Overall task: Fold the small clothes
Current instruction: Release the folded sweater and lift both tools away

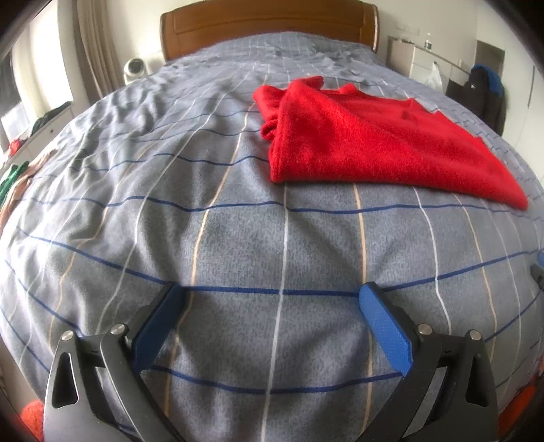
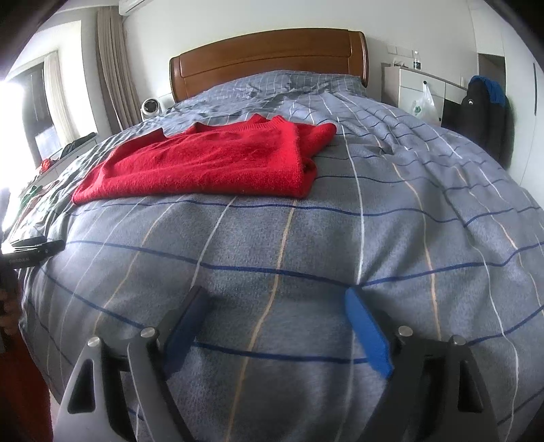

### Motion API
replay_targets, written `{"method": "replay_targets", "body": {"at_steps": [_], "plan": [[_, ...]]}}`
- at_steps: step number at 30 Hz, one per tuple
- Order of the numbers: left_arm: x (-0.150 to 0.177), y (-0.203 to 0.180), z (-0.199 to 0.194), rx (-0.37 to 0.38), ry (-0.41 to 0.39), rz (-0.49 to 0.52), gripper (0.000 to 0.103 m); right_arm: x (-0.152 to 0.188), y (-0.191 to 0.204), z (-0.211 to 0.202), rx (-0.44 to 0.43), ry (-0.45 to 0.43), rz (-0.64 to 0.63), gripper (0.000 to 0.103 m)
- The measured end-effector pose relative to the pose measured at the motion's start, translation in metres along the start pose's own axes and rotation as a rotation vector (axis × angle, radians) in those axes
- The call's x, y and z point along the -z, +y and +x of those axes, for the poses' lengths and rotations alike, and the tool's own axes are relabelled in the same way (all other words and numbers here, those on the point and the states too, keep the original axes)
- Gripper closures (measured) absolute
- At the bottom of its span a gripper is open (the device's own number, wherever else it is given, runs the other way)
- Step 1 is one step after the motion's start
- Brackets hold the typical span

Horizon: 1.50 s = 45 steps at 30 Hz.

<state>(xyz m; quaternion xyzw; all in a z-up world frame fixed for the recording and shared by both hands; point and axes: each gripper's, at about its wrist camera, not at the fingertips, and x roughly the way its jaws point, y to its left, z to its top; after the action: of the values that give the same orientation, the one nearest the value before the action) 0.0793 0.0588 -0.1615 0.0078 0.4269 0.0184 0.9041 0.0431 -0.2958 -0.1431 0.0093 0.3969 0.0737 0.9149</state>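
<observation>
We record a bedroom. A bed with a grey checked duvet cover (image 2: 340, 244) fills the near ground; its brown wooden headboard (image 2: 272, 51) stands against the far white wall (image 2: 238, 20). Beige curtains (image 2: 112, 68) hang far left beside a bright window (image 2: 34, 102). A small white fan (image 2: 149, 106) sits left of the headboard. A white cabinet (image 2: 414, 85) stands far right, dark clothing (image 2: 486, 112) hanging beside it.

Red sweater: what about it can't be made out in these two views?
- Red sweater: underside and inner layers hidden by its own top fold, both views.
- Sleeves: tucked under the body at the folded edge; their lie unclear.
- Left wrist view: the far corner is warped by the fisheye.
</observation>
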Motion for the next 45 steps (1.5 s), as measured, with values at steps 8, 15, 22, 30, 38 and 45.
{"method": "replay_targets", "body": {"at_steps": [8,15,22,30,38,45], "plan": [[0.001,-0.001,0.0,-0.001,-0.004,0.003,0.001,0.0,0.0,0.0,0.001,0.0,-0.001,0.02],[0.001,-0.001,0.0,-0.003,-0.013,0.006,0.001,0.0,0.0,-0.001,-0.001,-0.006,0.005,0.02],[0.004,-0.002,0.0,-0.01,-0.039,0.009,0.001,-0.039,-0.011,-0.01,-0.077,0.053,0.064,0.02],[0.004,-0.002,0.001,-0.004,-0.052,0.01,0.001,-0.178,-0.037,0.049,-0.123,0.127,0.117,0.049],[0.004,-0.002,0.002,0.002,-0.06,0.017,0.001,-0.229,-0.04,0.152,-0.069,0.248,0.145,0.061],[0.001,-0.002,0.005,0.005,-0.061,0.018,0.0,-0.231,-0.033,0.181,-0.04,0.234,0.103,0.099]]}}
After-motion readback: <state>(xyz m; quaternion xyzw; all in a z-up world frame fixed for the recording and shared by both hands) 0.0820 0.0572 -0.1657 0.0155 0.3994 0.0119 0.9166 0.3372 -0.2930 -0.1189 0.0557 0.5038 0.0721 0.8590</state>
